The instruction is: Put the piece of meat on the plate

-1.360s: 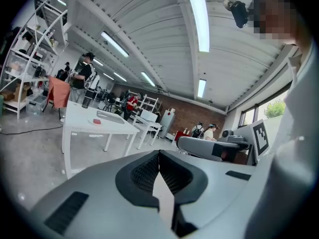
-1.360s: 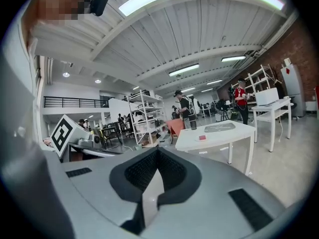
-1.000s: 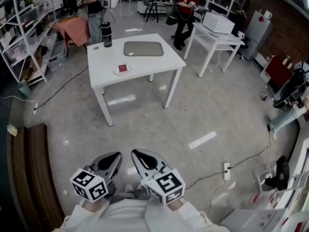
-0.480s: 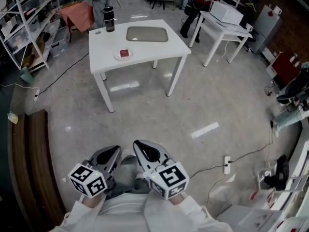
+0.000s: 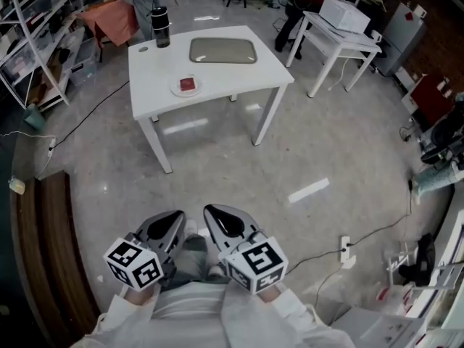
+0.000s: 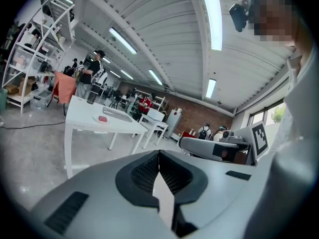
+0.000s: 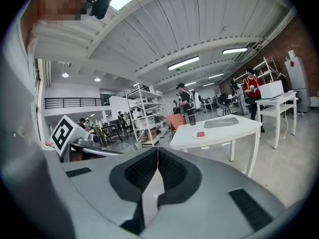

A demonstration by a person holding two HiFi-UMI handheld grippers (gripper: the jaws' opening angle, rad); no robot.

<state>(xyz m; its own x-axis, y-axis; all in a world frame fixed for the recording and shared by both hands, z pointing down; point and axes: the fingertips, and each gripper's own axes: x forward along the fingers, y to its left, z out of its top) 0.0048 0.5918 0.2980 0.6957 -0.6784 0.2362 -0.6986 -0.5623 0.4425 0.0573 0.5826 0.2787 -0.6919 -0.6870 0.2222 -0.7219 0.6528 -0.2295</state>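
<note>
A red piece of meat (image 5: 188, 84) lies on a small white plate (image 5: 177, 90) on the white table (image 5: 217, 71), far ahead of me in the head view. The meat (image 6: 102, 118) also shows small in the left gripper view, and again as a red block, the meat (image 7: 201, 134), in the right gripper view. My left gripper (image 5: 172, 220) and right gripper (image 5: 211, 214) are held side by side close to my body, well short of the table. Both are shut with nothing between the jaws.
A grey tray (image 5: 222, 50) and a dark tumbler (image 5: 160, 27) stand on the table's far part. A second white table (image 5: 344, 35) stands to the right, shelving (image 5: 32, 35) to the left. Cables (image 5: 72, 143) and a power strip (image 5: 346, 251) lie on the floor. People stand beyond the table.
The table has come nearer and lower in the head view as I moved toward it. Both grippers stay shut and side by side.
</note>
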